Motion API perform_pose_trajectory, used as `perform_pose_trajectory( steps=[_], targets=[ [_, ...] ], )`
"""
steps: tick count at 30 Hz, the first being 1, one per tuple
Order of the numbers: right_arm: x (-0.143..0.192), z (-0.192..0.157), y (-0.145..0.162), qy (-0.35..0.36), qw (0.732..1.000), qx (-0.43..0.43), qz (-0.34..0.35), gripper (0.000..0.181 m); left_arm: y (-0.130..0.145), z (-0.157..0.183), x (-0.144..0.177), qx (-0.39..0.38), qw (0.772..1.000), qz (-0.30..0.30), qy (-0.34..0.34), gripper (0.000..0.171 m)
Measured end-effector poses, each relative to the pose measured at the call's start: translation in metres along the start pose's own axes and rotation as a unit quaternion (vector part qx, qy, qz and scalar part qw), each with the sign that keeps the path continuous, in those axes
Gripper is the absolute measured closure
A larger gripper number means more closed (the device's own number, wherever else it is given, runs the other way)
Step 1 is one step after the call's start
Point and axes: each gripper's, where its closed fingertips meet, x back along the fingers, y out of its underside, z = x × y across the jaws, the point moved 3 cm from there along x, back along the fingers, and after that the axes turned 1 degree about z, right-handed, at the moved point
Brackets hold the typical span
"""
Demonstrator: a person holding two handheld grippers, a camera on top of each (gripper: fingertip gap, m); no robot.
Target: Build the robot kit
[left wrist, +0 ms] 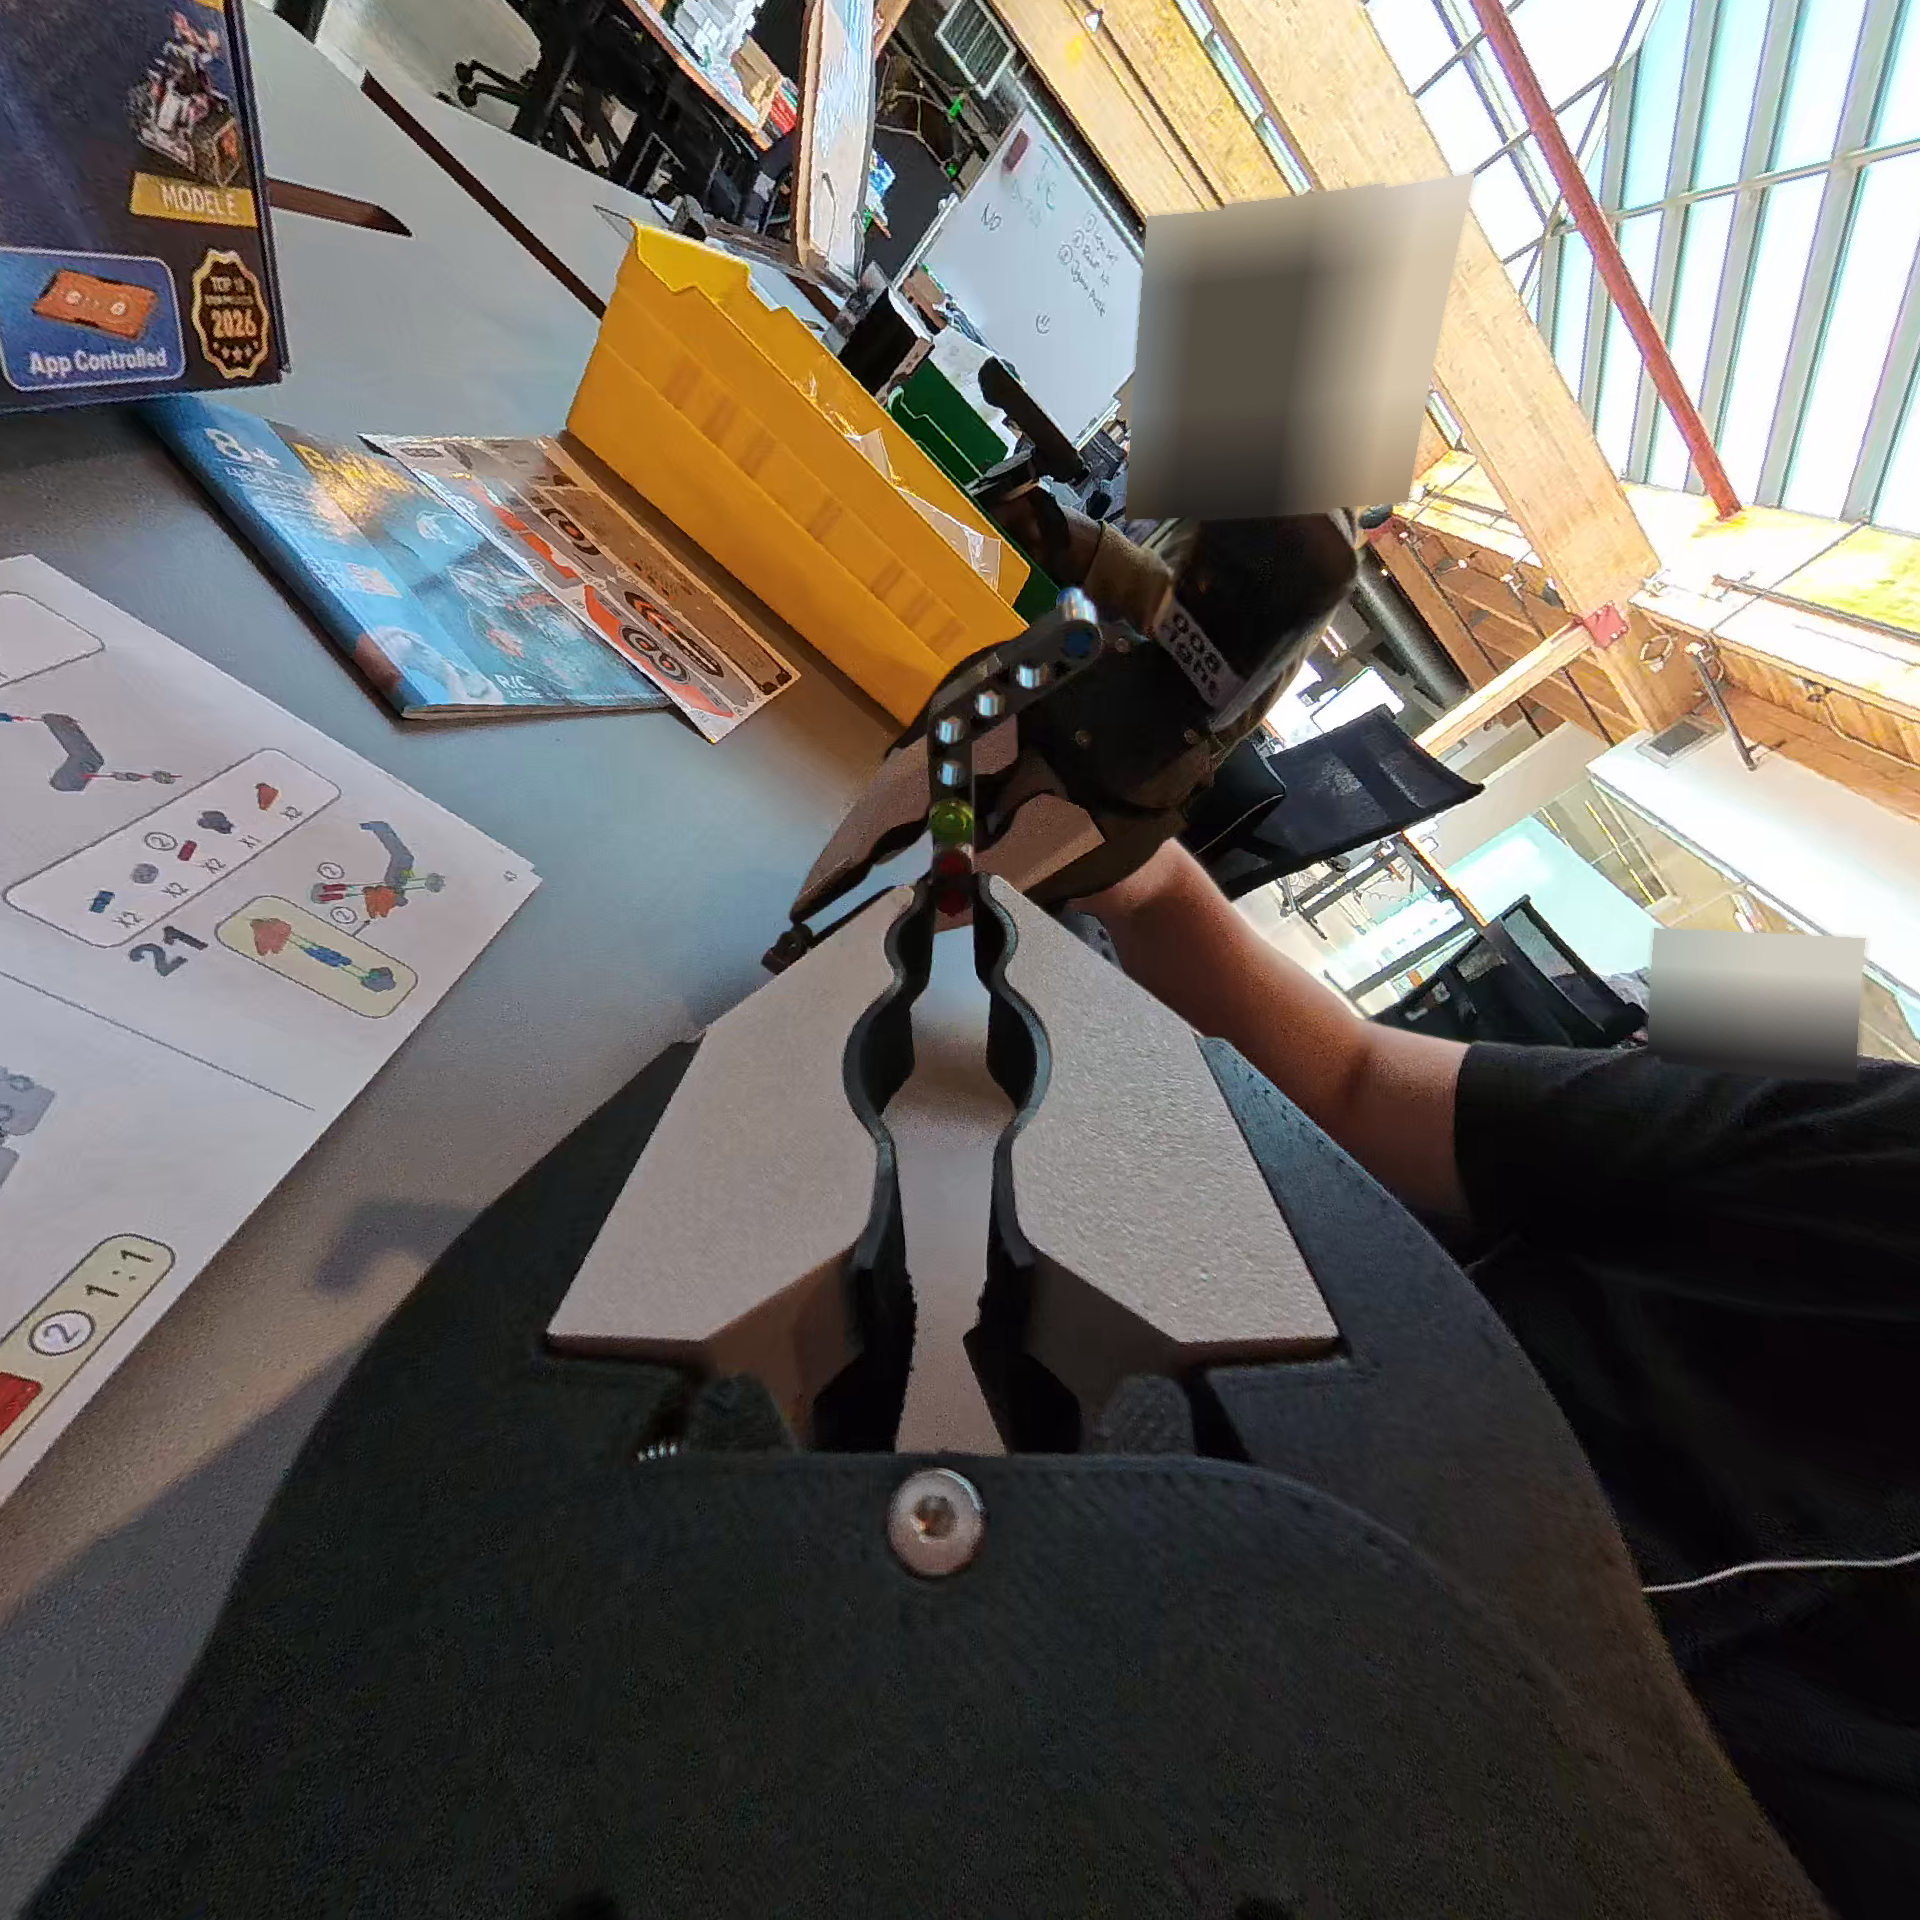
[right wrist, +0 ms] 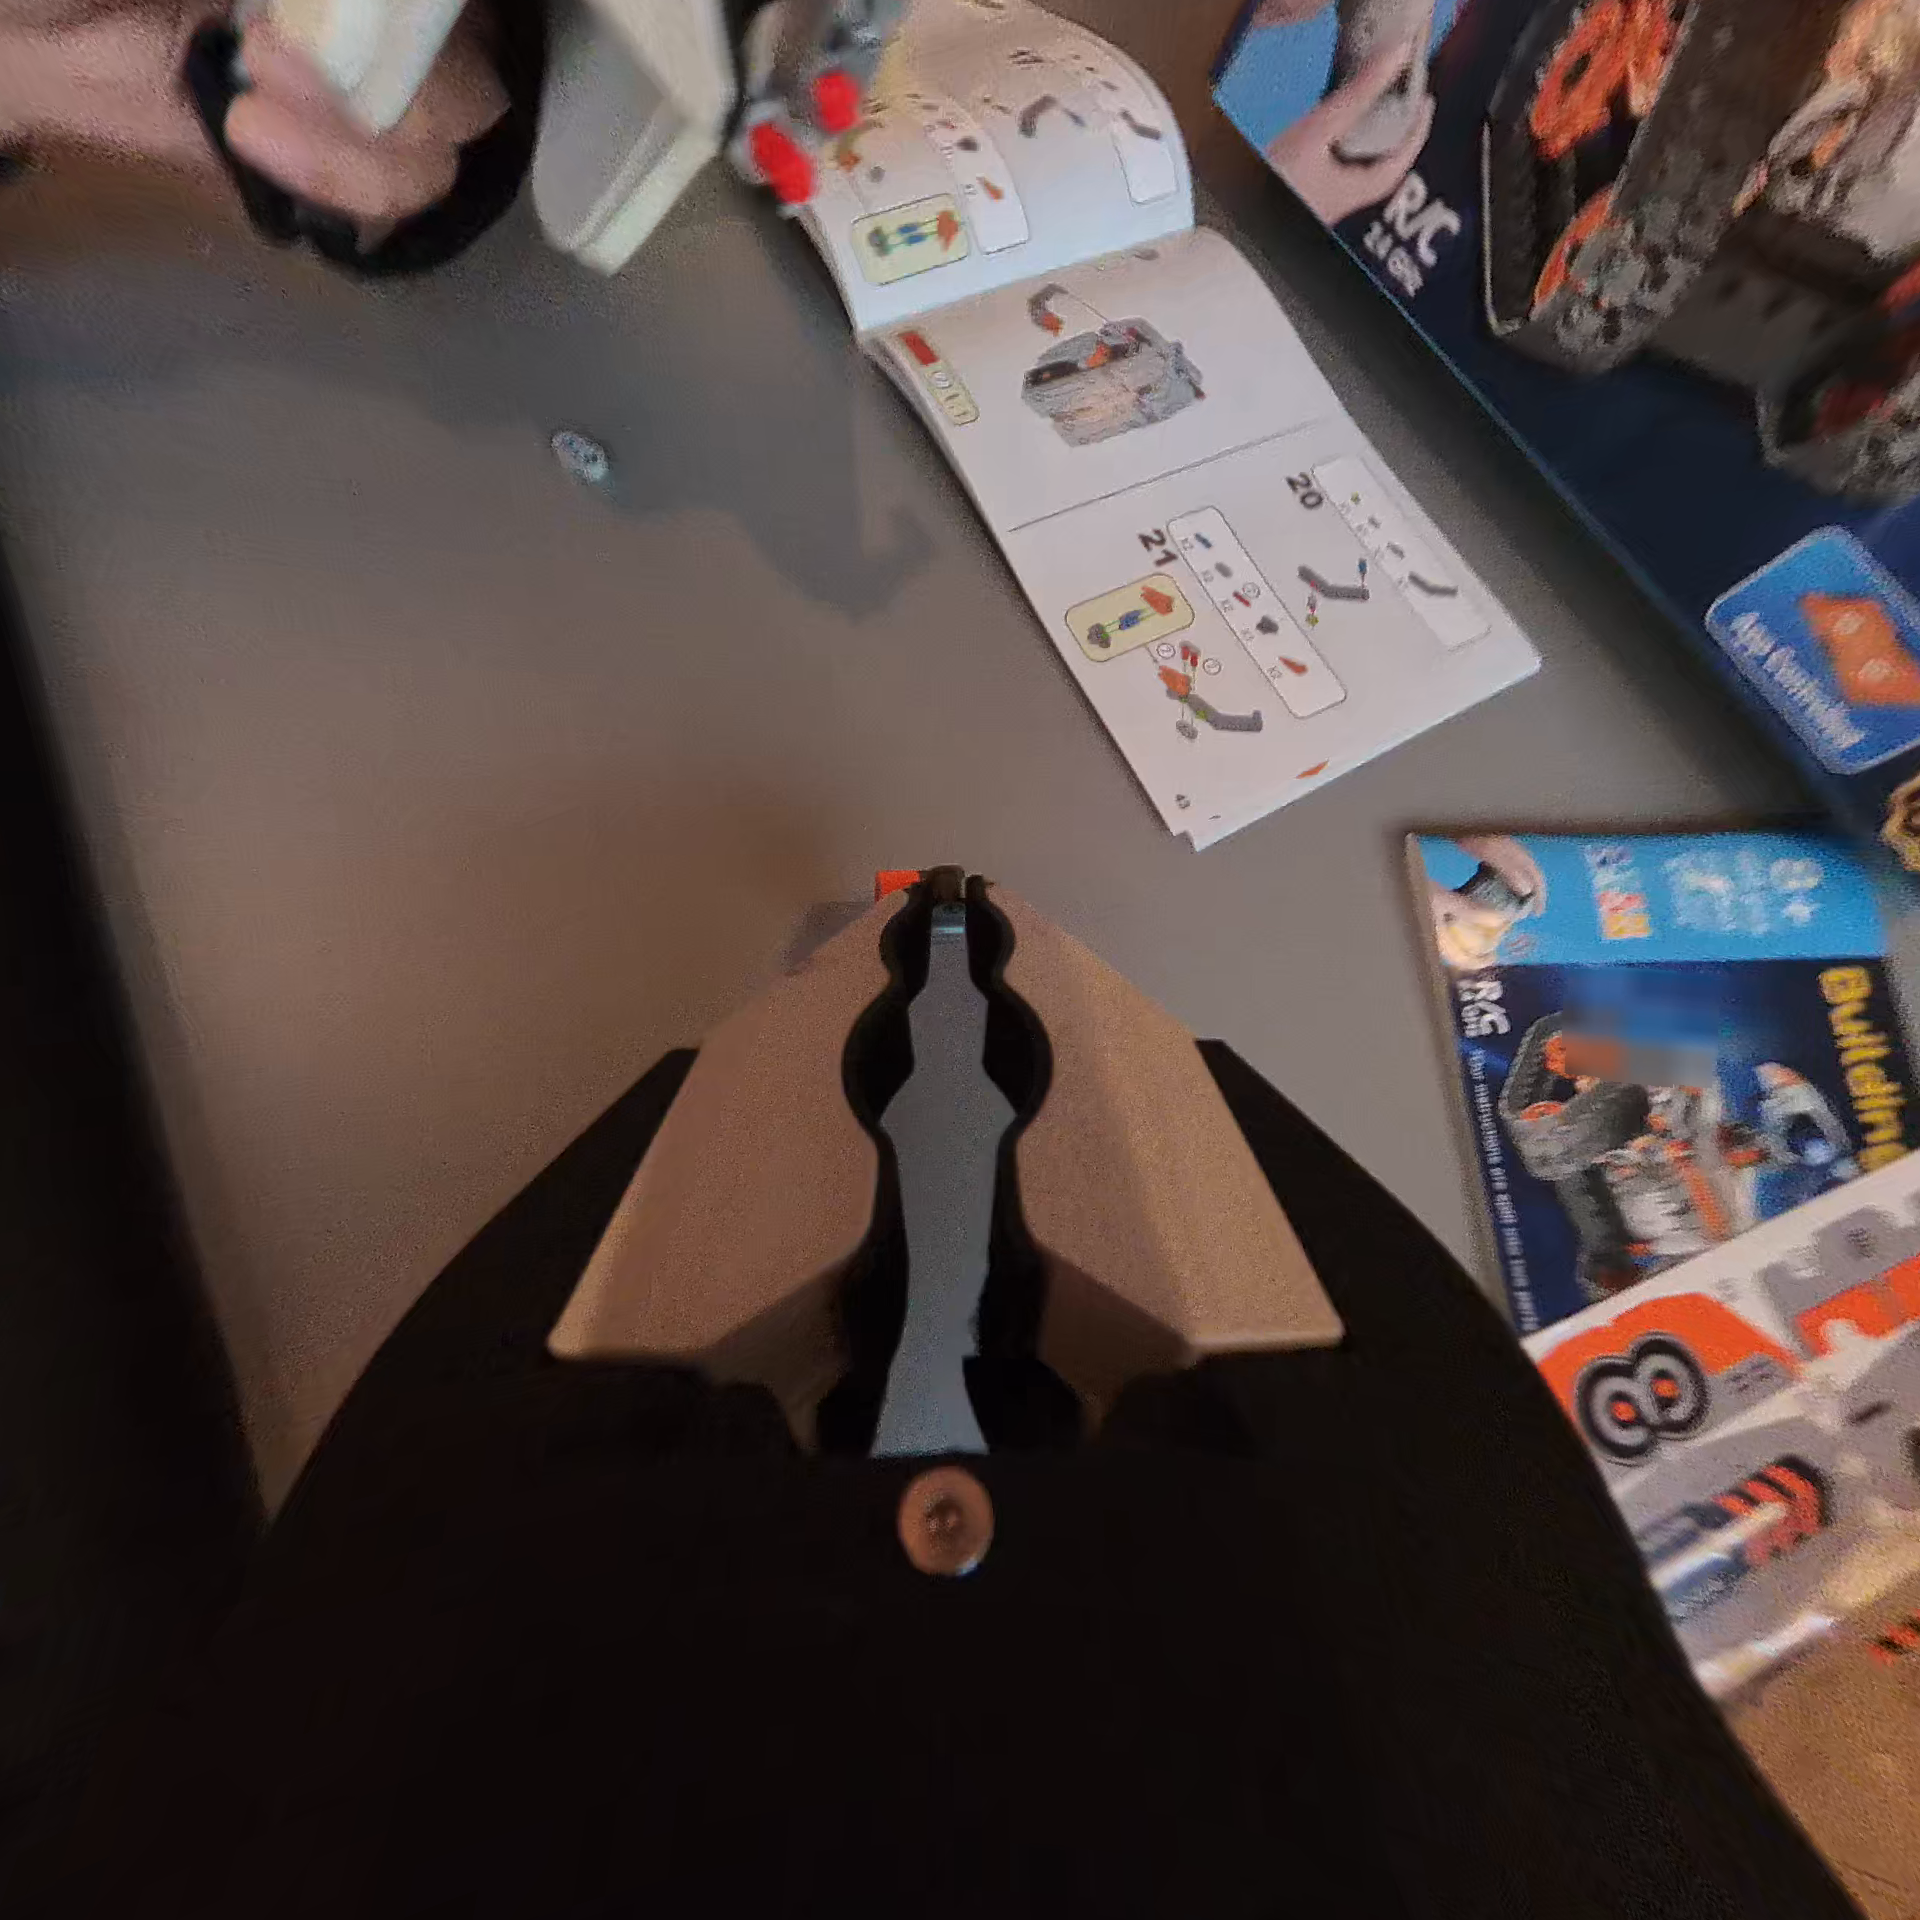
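My left gripper is shut at its tips on the red end piece of a bent black beam. The beam carries a lime pin and a blue pin, and it is held up above the grey table. The right gripper's fingers sit just behind the beam, almost touching it. In the right wrist view my right gripper is shut on a small dark piece with an orange part beside it. That view is blurred.
An open instruction booklet lies on the table. A yellow bin, a blue booklet, a sticker sheet and a dark-blue set box stand around. A small grey part lies loose. A person's forearm reaches in from the right. About 10 cm separates my left fingertips from my right.
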Motion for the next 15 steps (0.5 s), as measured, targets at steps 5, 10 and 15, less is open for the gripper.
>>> perform_pose_trajectory(
  steps=[5, 10, 15],
  targets=[
    [0.004, -0.003, 0.019, 0.076, 0.986, 0.145, -0.037, 0.175, 0.001, 0.0, -0.002, 0.001, 1.0, -0.006, 0.0, 0.166],
    [0.006, -0.017, 0.018, 0.1, 0.975, 0.199, -0.001, 0.175, 0.005, 0.002, -0.005, 0.0, 1.0, -0.013, 0.002, 0.166],
    [0.006, -0.028, 0.019, 0.096, 0.97, 0.224, 0.001, 0.175, 0.006, 0.003, -0.006, 0.002, 1.0, -0.016, 0.005, 0.166]
  ],
)
